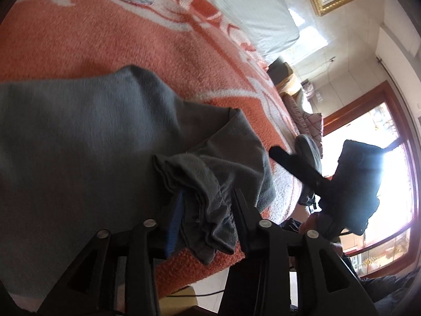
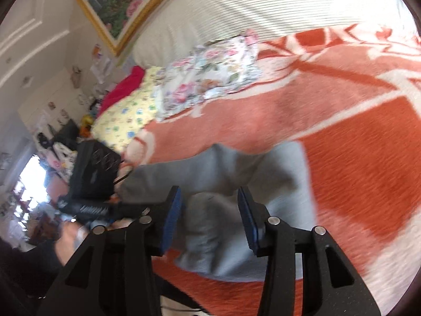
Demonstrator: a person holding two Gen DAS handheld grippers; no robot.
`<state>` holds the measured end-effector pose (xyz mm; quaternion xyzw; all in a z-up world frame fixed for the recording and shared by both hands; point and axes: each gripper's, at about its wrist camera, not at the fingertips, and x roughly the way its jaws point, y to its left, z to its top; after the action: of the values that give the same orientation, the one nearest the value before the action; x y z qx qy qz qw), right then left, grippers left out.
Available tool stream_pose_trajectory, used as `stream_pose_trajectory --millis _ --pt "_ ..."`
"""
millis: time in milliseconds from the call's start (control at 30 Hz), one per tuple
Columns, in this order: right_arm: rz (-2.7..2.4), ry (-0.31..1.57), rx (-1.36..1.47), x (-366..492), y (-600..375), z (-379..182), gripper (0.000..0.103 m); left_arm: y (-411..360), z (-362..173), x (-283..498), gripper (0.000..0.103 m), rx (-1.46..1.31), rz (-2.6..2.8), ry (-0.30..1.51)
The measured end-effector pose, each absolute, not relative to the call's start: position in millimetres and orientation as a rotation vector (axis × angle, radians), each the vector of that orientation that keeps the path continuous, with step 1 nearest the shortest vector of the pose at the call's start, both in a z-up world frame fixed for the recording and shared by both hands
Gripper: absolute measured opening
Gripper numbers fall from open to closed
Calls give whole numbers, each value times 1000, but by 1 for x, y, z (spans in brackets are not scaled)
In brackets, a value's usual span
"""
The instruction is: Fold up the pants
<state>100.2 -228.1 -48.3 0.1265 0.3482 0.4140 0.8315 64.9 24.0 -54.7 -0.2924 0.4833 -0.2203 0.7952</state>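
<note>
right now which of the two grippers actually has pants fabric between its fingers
The left gripper: a bunched hem of the grey pants sits between its fingers. The right gripper is open, with the pants lying beyond its fingertips on the orange blanket.

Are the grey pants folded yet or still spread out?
Partly folded: the grey pants lie doubled, one bunched end between the left gripper fingers.

— What covers the bed?
— An orange blanket [image 2: 355, 158] with a white pattern; a pale striped quilt [image 2: 250, 8] lies along its far edge

— And the heap of bedding?
— A floral pillow [image 2: 210, 73] touching a yellow printed one [image 2: 126, 115], with red cloth [image 2: 123, 87] behind

— On the wall?
— A gold-framed flower painting [image 2: 123, 2]; a wood-framed window [image 1: 381, 158] glares bright
</note>
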Motion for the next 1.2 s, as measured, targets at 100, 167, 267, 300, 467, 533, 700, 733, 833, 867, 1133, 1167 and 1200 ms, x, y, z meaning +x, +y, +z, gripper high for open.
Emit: stream_pose_trajectory --millis 100,167,267,300,467,533,700,733,833,867,1133,1167,1200 --pt "817 779 192 114 -222 -49 46 18 -60 66 50 -657 -444 1054" --pt "754 781 149 118 -221 -51 46 16 -65 70 50 -668 -412 1068" --pt "717 790 127 122 -222 -58 46 13 -75 78 49 -683 -380 1088" --pt "708 793 107 122 -221 -61 46 12 -78 79 48 -682 -374 1093" --pt "644 828 16 130 -211 -79 43 2 -81 88 36 -621 -363 1085" --pt "614 822 10 136 -213 -79 32 -1 -74 95 28 -599 -368 1057" --pt "578 832 74 156 -226 -75 32 -4 -50 108 24 -464 -349 988" --pt "599 862 94 159 -226 -79 32 -4 -57 111 24 -458 -339 1025" --pt "612 858 76 153 -222 -81 34 -4 -74 107 28 -468 -341 1076" --pt "616 851 70 150 -221 -79 34 -3 -75 103 29 -465 -339 1077" --pt "671 788 96 138 -212 -48 35 18 -59 77 30 -483 -277 1020" --pt "689 783 91 137 -208 -44 35 21 -57 74 30 -494 -272 1014" --pt "700 782 86 136 -204 -43 35 25 -56 71 30 -507 -264 1007"
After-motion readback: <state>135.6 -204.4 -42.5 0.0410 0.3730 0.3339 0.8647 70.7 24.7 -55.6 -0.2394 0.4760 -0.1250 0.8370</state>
